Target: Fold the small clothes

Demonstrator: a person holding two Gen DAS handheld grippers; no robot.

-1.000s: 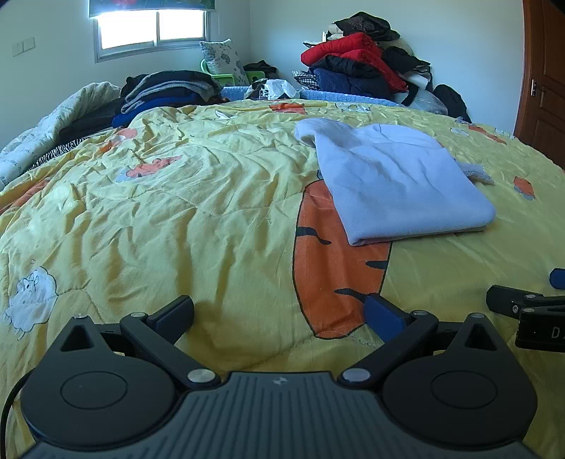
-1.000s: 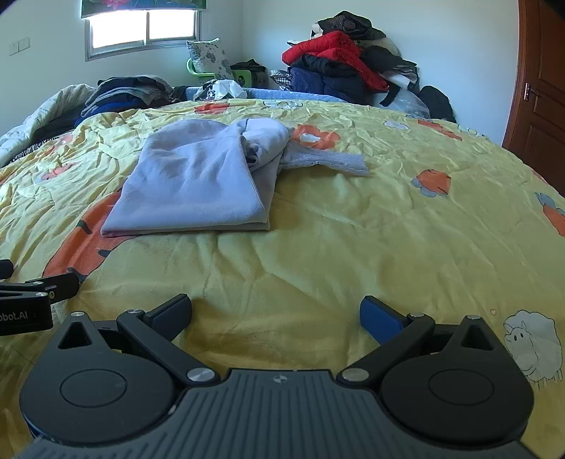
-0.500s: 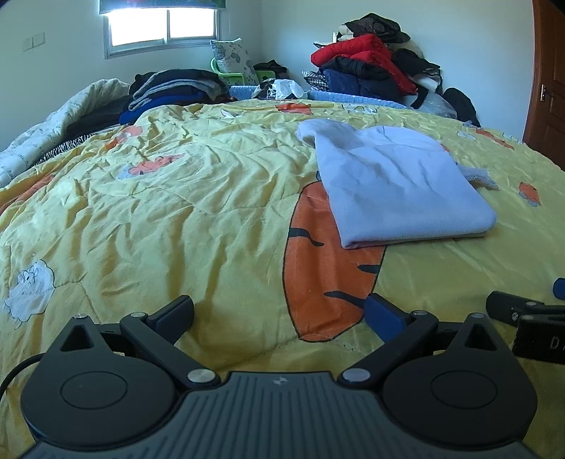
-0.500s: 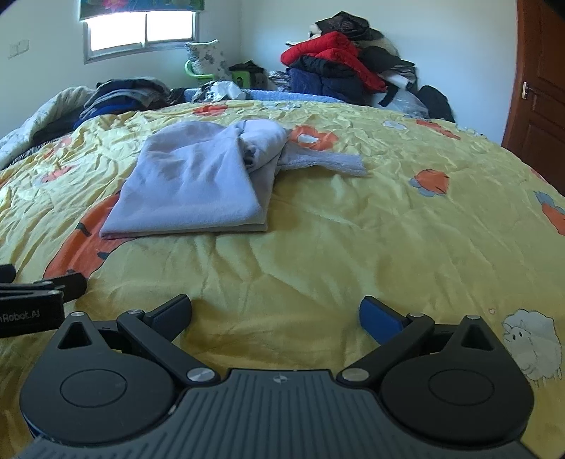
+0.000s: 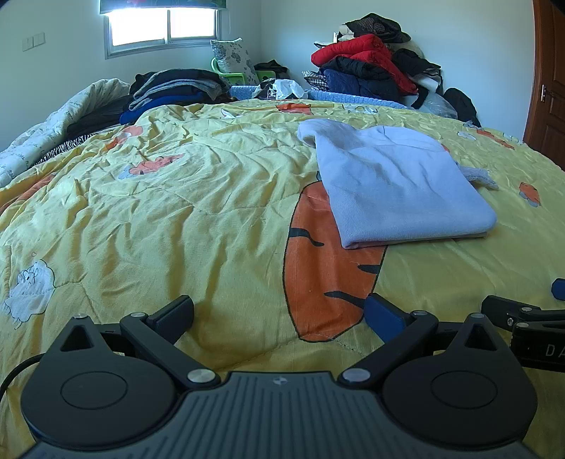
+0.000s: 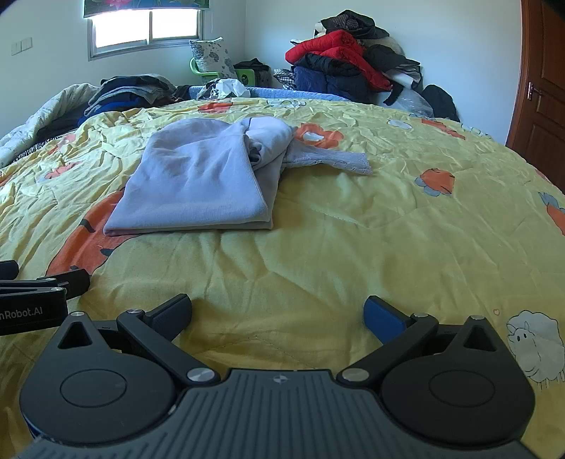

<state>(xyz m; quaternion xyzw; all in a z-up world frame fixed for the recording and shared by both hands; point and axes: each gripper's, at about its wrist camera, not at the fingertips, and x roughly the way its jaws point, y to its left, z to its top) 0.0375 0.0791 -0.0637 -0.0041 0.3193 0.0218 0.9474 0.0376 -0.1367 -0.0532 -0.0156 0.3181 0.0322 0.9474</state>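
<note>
A: What is seen, from left to right?

B: At the far left a rolled white quilt [image 5: 42,134] is found, then a dark stack [image 5: 173,88] under the window [image 5: 162,24]. The yellow bedspread [image 5: 176,212] fills the middle. On it, right of centre in the left view, the pale blue garment [image 5: 399,183] is laid flat, partly over an orange carrot print [image 5: 325,268]. A heap of red and dark coats [image 5: 370,67] is piled behind, and a door [image 5: 547,88] closes the right edge.

A: And the tongs?

B: The left gripper [image 5: 279,312] is held low over the bedspread with its jaws wide apart and nothing between them. The right gripper [image 6: 277,312] is held the same way, spread and empty. Each is glimpsed at the edge of the other's view, so they are side by side, well short of the garment.

A: What has changed in the last second?

B: Little has been altered on the bed: the garment has been left where it was. In the left view the scene has been shifted slightly leftward and the garment is seen a touch nearer. The right view has hardly moved.

A: What is meant for the task?

B: The garment is already doubled along its length, but a sleeve end [image 6: 335,160] is left sticking out to the right. Neither cloth edge is yet gripped. A further fold appears to be needed, and the sleeve would probably have to be tucked first.
</note>
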